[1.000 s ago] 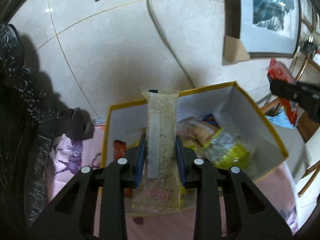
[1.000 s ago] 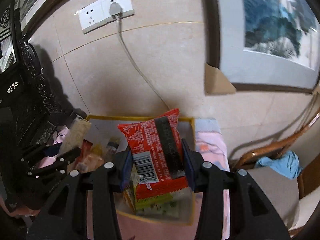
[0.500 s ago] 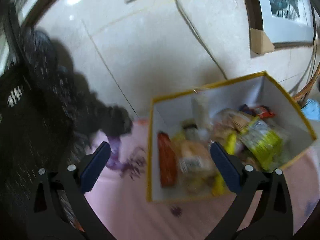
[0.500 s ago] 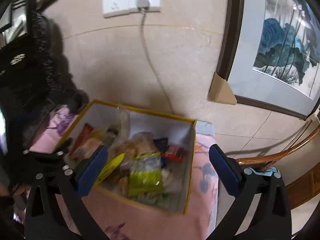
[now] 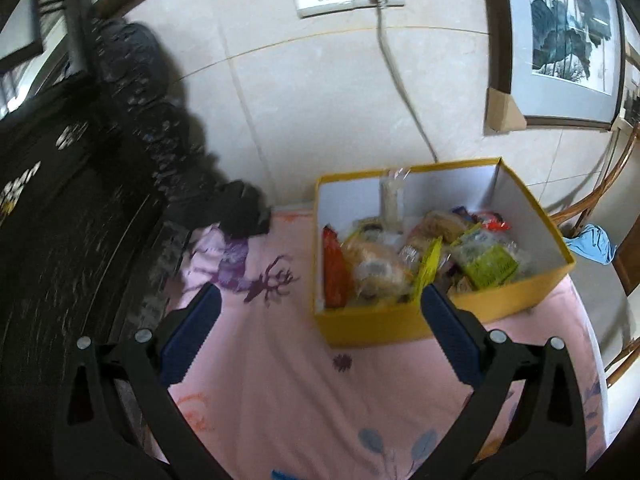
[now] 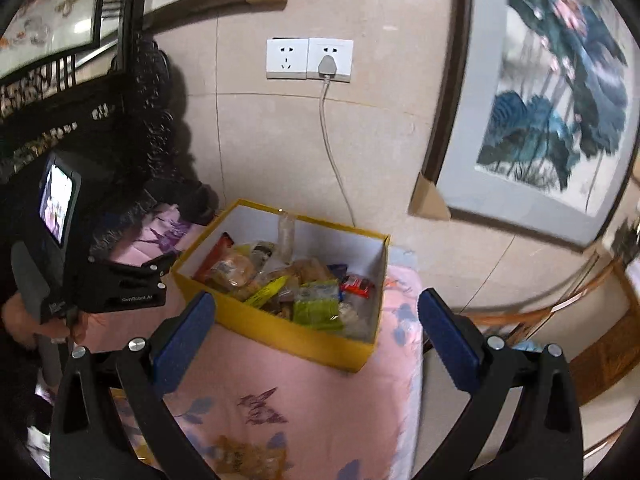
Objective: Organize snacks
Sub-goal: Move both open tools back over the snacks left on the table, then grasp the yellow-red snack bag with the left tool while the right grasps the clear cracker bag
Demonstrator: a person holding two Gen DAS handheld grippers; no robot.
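Tongs (image 5: 320, 312) agape; rectangular cardboard box (image 5: 400, 320)

left gripper (image 5: 320, 316): jaws wide, empty | right gripper (image 6: 316, 320): jaws wide, empty

The box (image 6: 280, 330) sits on the cloth (image 6: 320, 400), against the wall (image 6: 260, 140), with snack packets (image 6: 316, 304) inside; the socket (image 6: 310, 59) is above it, a framed picture (image 6: 552, 92) to its right

Yellow box, pink cloth
The box (image 5: 372, 320) is showing white inside; the cloth (image 5: 280, 380) is carrying purple and blue flowers.
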